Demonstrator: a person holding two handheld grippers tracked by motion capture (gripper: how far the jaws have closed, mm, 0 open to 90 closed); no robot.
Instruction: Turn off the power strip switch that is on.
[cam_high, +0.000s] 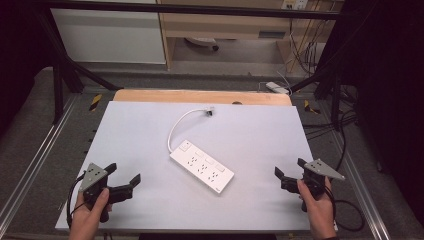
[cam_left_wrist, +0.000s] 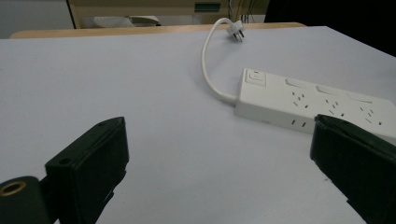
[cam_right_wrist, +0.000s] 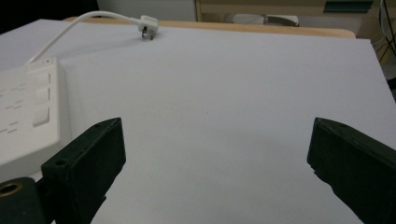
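Note:
A white power strip (cam_high: 201, 166) lies flat and slantwise in the middle of the white table top (cam_high: 250, 135). Its white cord (cam_high: 176, 125) loops back to a plug (cam_high: 209, 111) lying near the far edge. My left gripper (cam_high: 125, 173) hovers at the front left, open and empty, with the strip (cam_left_wrist: 313, 105) ahead to its right. At the front right my right gripper (cam_high: 290, 170) is also open with nothing between its jaws; the strip's switch end (cam_right_wrist: 30, 109) lies at its left and the plug (cam_right_wrist: 148, 25) farther off.
A wooden strip (cam_high: 200, 96) borders the table's far edge. Black frame posts (cam_high: 57, 85) stand at both far corners. Cables (cam_high: 305, 47) and a white adapter (cam_high: 276, 88) lie on the floor behind, at the right.

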